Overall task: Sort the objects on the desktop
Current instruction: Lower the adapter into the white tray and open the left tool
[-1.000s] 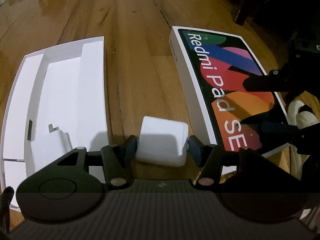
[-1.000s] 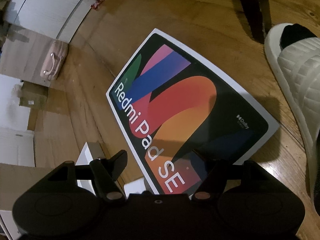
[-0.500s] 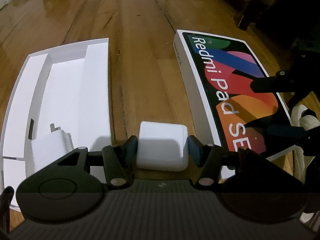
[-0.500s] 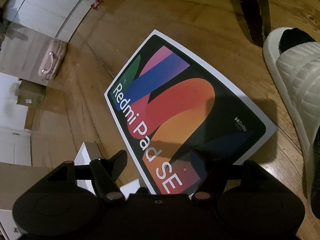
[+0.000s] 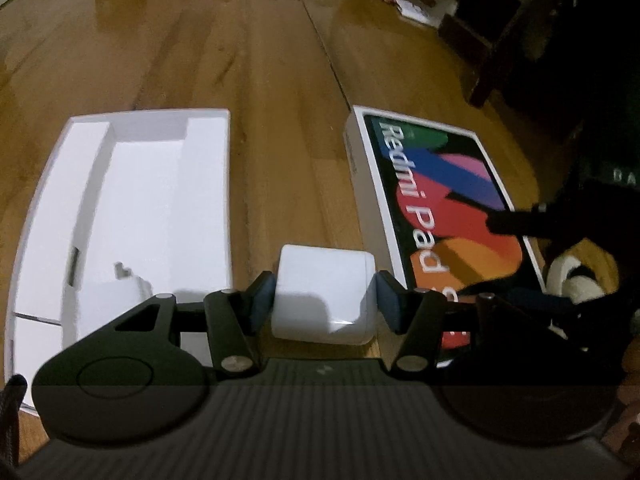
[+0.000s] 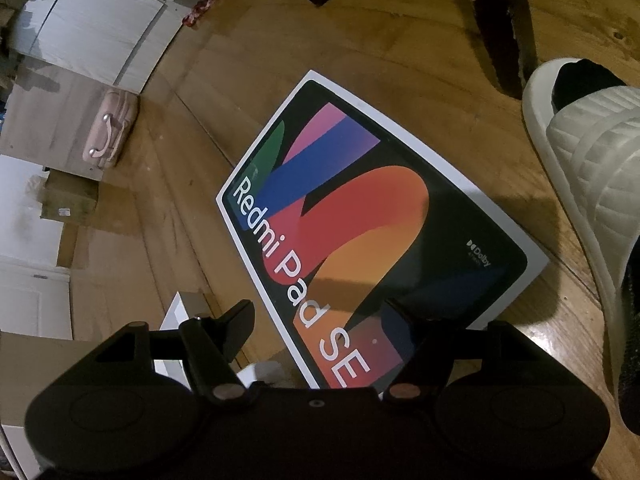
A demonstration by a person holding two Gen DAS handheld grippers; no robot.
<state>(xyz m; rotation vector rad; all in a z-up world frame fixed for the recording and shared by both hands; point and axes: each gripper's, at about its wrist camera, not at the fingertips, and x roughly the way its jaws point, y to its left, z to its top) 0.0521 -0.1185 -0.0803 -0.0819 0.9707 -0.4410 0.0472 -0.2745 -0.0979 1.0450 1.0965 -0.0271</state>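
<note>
White charger block on wood floor, between open white tray and Redmi Pad SE box. Left gripper straddles block, jaws wide, pads just beside its sides, no clamp. Right gripper hangs over box corner, jaws spread, nothing held. White slipper right of box.

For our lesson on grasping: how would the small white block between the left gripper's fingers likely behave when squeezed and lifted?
The white block looks rigid with flat sides, so it probably won't deform or roll. Its glossy, rounded edges may slip against the left gripper fingers. It seems small, so likely light.
</note>
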